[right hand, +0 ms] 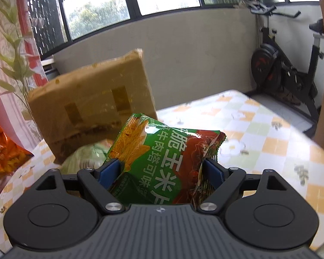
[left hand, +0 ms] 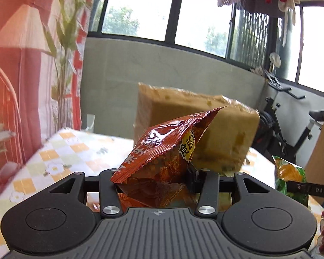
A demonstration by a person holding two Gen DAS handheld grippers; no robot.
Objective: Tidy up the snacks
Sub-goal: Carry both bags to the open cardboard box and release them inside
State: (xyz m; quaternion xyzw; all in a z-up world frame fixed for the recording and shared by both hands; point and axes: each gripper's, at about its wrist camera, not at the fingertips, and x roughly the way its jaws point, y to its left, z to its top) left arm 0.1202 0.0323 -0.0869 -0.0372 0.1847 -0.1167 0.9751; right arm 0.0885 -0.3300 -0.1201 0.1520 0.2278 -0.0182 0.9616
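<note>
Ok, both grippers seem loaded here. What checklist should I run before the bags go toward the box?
1. Left gripper shut on the red snack bag: ok.
2. Right gripper shut on the green snack bag: ok.
3. Both bags lifted off the checkered tablecloth: ok.
4. Cardboard box ahead of both grippers: ok.
5. Box opening reachable: cannot tell, only its closed sides show.
6. The two bags apart from each other: ok, the green one sits off to the right in the left wrist view.
</note>
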